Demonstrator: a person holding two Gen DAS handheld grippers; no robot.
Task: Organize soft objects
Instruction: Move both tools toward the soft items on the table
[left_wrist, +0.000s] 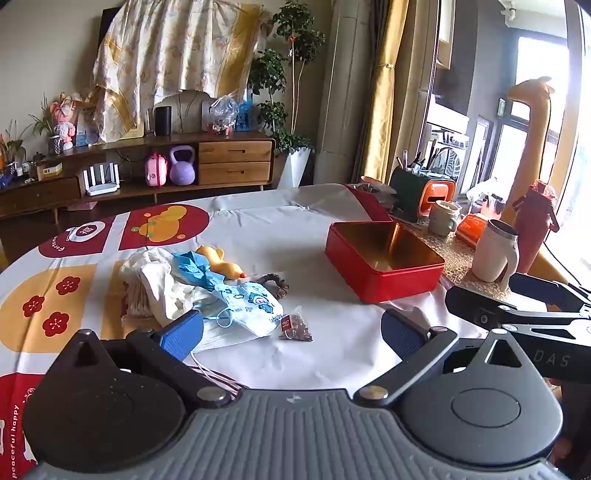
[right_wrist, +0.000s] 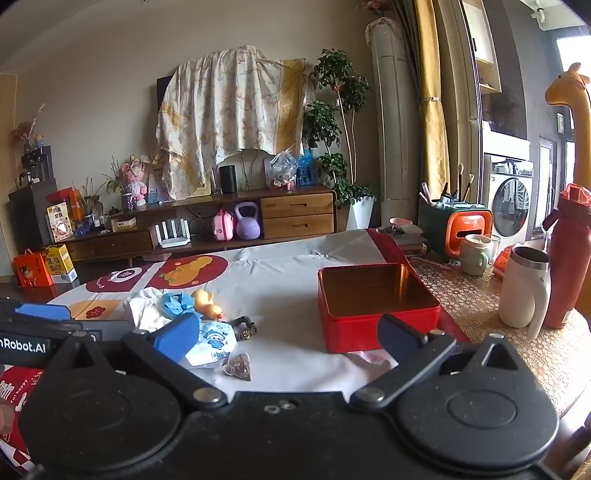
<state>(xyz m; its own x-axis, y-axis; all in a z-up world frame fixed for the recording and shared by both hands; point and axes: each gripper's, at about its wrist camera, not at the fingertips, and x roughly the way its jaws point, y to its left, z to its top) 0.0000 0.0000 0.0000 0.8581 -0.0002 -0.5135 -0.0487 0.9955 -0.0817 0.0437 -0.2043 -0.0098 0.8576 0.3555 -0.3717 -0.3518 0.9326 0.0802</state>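
A heap of soft things lies on the white tablecloth: a white cloth, blue gloves, a yellow duck toy, a printed face mask, a dark hair tie and a tea bag. An open red tin box stands to the right of the heap, with nothing visible inside. My left gripper hovers open just before the mask and tea bag. My right gripper is open too, between the mask and the red tin box. Neither holds anything.
The right table edge carries a white mug, a red bottle, a green cup, an orange holder and a brush pot. The tin's red lid lies behind the box. A wooden sideboard stands across the room.
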